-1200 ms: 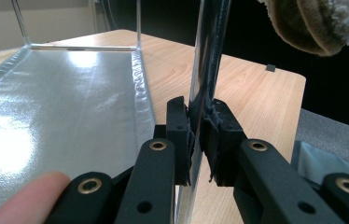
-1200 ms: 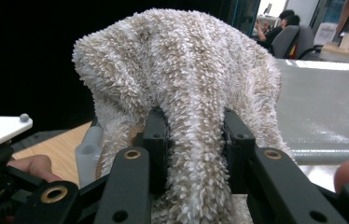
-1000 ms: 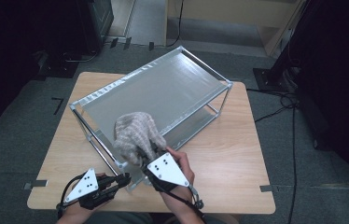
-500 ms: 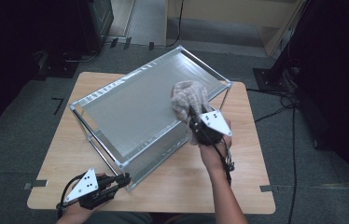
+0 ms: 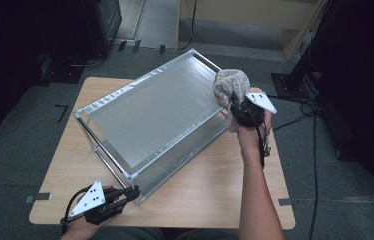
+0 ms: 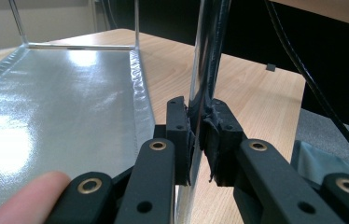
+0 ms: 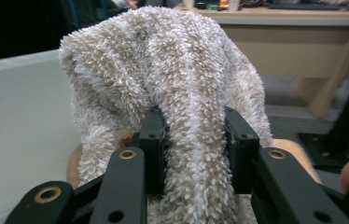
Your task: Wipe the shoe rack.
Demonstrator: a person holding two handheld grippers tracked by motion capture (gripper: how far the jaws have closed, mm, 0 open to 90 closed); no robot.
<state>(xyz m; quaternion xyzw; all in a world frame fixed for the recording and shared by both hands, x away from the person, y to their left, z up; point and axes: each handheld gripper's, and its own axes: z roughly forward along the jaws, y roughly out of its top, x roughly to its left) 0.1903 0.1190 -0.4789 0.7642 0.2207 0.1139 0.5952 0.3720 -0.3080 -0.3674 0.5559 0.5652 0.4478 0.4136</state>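
So we're wiping down the two-tier metal rack (image 5: 150,120) that sits diagonally on the wooden table (image 5: 215,195), and here's how we'd go about this bit.

Biggest thing first: the rack needs to stay put. Our left gripper (image 5: 131,192) has its jaws squeezed tight on the near corner post (image 6: 200,93), pads pressed on both sides of it in the left gripper view. We'd keep that clamp firm, since the light frame could slide as soon as the cloth drags across it.

Then the top shelf (image 5: 145,117): the silvery sheet is glossy, so we'd go in long overlapping passes along its length, with the cloth flat enough to really touch instead of riding on one bunched lump.

The fluffy beige cloth (image 5: 231,85) is at the far right corner of the top shelf right now, bunched up. Our right gripper (image 5: 236,106) is closed on a thick fold of it, jaws partway apart with the pile stuffed between them. They've just been easing open a touch, so we'd watch that the fold doesn't slip out mid-swipe.

Head count, big to small: one table, one rack with two shelves, two grippers, one cloth.
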